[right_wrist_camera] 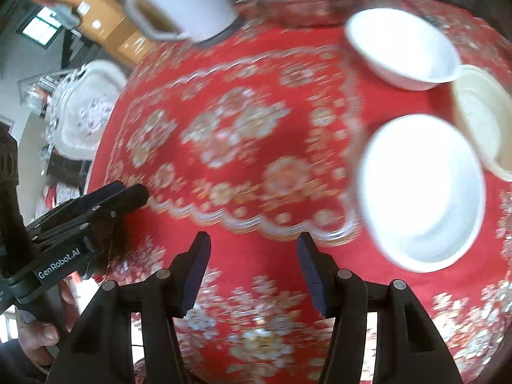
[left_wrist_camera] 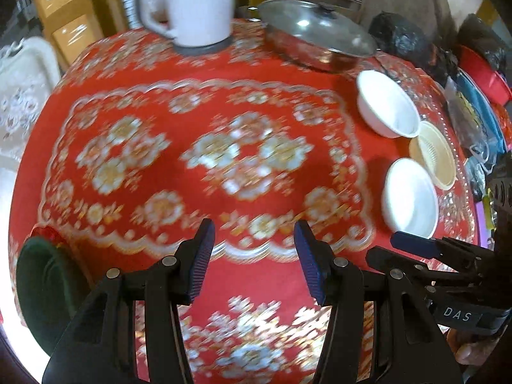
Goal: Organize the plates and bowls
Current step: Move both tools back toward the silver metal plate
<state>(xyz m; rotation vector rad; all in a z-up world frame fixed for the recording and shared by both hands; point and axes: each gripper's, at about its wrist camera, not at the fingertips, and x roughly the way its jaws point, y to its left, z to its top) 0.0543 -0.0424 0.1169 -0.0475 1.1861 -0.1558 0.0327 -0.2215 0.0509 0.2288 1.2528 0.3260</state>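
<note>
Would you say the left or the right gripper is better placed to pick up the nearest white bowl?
Right, probably. The right gripper is open and empty, with the nearest white bowl just beside its fingers. The left gripper, also open, sits farther from that bowl, with the right gripper between them.

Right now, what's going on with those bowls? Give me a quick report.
Left gripper open, empty. Right gripper open, empty. Two white bowls and beige bowl separate on red tablecloth. Nothing in the way.
</note>
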